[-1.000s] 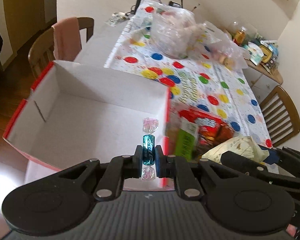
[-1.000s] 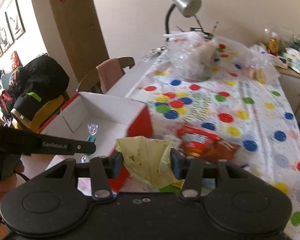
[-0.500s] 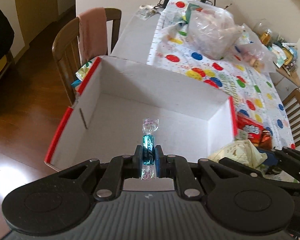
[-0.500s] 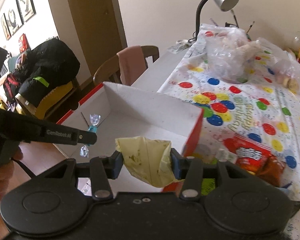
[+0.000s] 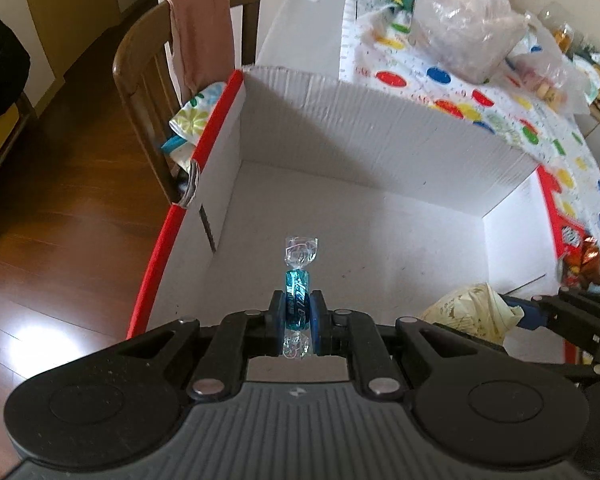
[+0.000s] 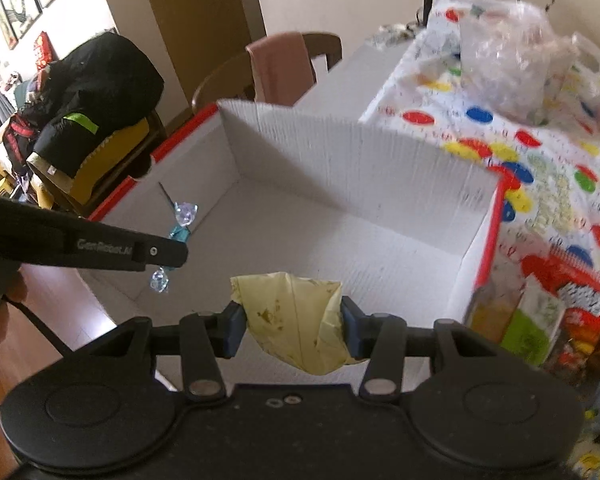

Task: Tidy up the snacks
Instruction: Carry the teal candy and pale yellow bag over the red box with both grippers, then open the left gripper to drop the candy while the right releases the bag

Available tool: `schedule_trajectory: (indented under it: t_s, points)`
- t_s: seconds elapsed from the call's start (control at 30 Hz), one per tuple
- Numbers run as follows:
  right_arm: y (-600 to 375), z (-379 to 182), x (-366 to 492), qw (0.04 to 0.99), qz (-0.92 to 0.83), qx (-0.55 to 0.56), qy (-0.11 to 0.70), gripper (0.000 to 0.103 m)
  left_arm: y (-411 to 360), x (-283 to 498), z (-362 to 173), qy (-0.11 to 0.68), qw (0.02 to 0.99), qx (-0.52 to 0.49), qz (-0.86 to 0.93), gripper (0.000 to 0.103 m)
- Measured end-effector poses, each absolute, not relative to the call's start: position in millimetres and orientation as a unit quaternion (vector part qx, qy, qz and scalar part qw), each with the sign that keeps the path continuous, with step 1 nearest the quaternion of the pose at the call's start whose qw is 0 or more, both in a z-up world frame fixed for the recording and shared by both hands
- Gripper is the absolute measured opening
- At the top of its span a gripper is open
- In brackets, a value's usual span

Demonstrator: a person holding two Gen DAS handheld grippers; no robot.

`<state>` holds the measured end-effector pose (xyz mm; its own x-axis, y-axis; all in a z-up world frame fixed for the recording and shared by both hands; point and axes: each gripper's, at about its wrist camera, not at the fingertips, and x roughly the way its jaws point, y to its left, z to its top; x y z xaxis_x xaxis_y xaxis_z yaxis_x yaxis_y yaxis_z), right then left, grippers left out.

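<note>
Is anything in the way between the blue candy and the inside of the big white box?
Nothing visible. The blue twist-wrapped candy hangs in the left hand-held gripper above the bare floor of the open white cardboard box with red edges; no lid or snack lies beneath it.

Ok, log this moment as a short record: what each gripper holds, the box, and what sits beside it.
left gripper: shut on a blue wrapped candy, over the box
right gripper: shut on a pale yellow packet, over the box
box: open, white inside, red edges, nothing seen on its floor
beside the box: red snack bag and a green packet on the dotted tablecloth
behind the box: wooden chair with pink cloth over its back
</note>
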<state>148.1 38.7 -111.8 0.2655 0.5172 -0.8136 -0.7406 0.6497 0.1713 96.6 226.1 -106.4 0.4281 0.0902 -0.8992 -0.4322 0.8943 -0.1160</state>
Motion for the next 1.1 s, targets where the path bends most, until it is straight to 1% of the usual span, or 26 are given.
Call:
schedule_trajectory:
  t_s: [0.43,0.7,0.8,0.87,0.97,1.1]
  points:
    - [58,-137,148,0.765,0.387,-0.159,0.489,0.047,224,102,-131,0.542,0.815,-0.148,0.141,0.012]
    - [58,-142,150,0.761,0.378,-0.163,0.502,0.051,219,98,-130,0.538,0.819,-0.148,0.133,0.012]
    - [55,-139,150,0.764,0.379,-0.158,0.497,0.055,217,97,-127,0.535,0.821,-0.146,0.133,0.012]
    - [52,-135,150,0.769,0.378,-0.152,0.492,0.061,216,95,-124,0.532,0.823,-0.149,0.131,0.012]
    - [49,-128,148,0.772,0.384,-0.143,0.486,0.064,213,90,-118,0.524,0.828,-0.153,0.130,0.013]
    - [42,-116,146,0.775,0.389,-0.128,0.481,0.066,209,84,-108,0.514,0.834,-0.154,0.127,0.020]
